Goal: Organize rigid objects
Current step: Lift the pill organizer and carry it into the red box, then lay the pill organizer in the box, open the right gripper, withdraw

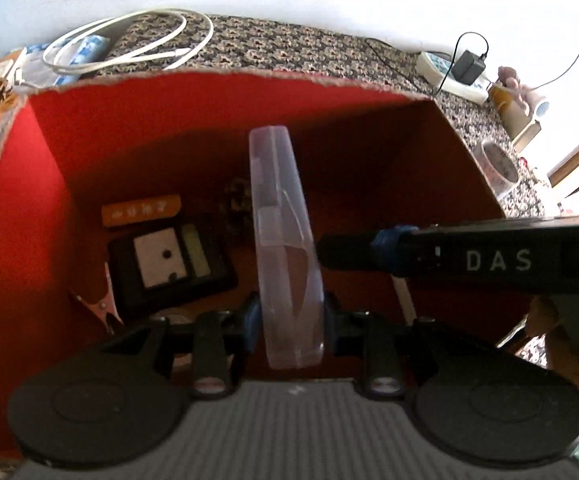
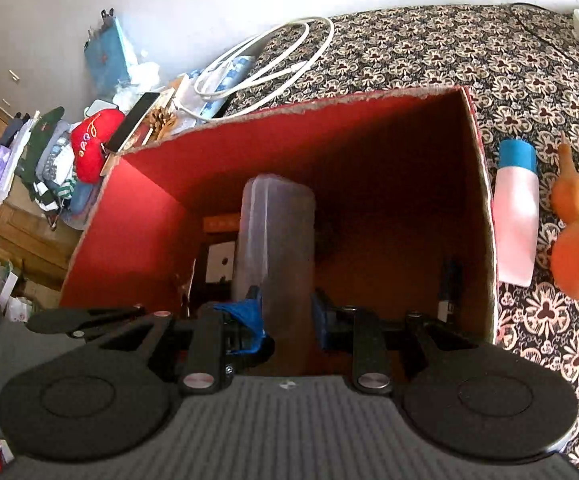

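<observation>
Left hand-held gripper (image 1: 291, 316) clamps clear case (image 1: 281, 216); neighbour (image 1: 349, 258) reads "DAS" (white lettering).

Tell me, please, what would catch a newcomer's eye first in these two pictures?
The red-lined cardboard box fills both views, standing on a patterned cloth. Over it, the left tongs clamp a clear plastic case edge-on, above a dark gadget on the box floor. Outside the box's right wall lie a pink bottle with a blue cap and an orange gourd.

A clear plastic case (image 1: 285, 240) stands on edge inside the red-lined box (image 1: 49, 140).
</observation>
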The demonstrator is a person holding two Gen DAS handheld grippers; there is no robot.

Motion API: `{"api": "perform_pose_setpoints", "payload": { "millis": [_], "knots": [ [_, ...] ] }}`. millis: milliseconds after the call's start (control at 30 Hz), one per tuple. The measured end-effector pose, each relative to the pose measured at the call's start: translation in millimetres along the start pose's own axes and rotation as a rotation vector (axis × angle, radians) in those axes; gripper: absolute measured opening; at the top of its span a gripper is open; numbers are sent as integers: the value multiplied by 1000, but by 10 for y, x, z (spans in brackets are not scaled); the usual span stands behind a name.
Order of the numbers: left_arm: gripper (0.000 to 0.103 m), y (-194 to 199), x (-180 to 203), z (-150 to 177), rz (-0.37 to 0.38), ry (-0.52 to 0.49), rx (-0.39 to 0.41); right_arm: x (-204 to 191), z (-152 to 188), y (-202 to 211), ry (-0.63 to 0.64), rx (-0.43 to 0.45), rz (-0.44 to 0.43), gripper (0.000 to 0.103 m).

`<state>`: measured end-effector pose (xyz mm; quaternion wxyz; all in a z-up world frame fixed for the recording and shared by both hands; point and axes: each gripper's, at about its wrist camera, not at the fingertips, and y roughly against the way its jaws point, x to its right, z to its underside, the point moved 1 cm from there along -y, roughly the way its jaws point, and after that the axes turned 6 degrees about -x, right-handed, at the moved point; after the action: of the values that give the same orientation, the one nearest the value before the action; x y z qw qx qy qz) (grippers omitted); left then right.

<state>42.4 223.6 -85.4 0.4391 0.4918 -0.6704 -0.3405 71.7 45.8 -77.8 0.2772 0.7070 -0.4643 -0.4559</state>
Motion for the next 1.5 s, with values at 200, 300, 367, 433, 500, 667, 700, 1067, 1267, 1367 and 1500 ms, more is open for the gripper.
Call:
{"api": "perform_pose_setpoints", "payload": {
  "millis": [200, 300, 367, 433, 500, 667, 700, 1067, 1267, 1367, 1500],
  "knots": [
    [29, -1, 6, 39, -7, -21, 2, -27, 5, -28, 3, 3, 28, 9],
    [29, -7, 2, 30, -5, -19, 0, -6, 11, 5, -21, 17, 4, 9],
    [30, 10, 21, 33, -12, -24, 6, 58, 10, 54, -72, 44, -47, 9],
    [31, 30, 35, 30, 5, -30, 17, 102, 16, 110, -111, 72, -79, 9],
    [31, 35, 68, -7, 1, -32, 26, 119, 25, 166, -123, 103, -85, 9],
    [31, 6, 199, -83, -7, -47, 34, 197, 79, 351, -144, 176, -123, 9],
    [31, -9, 217, -87, -8, -49, 32, 216, 94, 382, -150, 186, -132, 9],
    [33, -50, 367, -33, -26, -60, 23, 408, 306, 603, -165, 264, -125, 11],
    [36, 20, 526, -1, -114, -51, 41, 476, 404, 718, -141, 288, -130, 11],
    [40, 69, 647, 6, -161, -43, 52, 496, 463, 796, -118, 297, -135, 11],
    [50, 157, 834, 35, -241, -44, 78, 573, 509, 888, -101, 289, -155, 10]
  ]
}}
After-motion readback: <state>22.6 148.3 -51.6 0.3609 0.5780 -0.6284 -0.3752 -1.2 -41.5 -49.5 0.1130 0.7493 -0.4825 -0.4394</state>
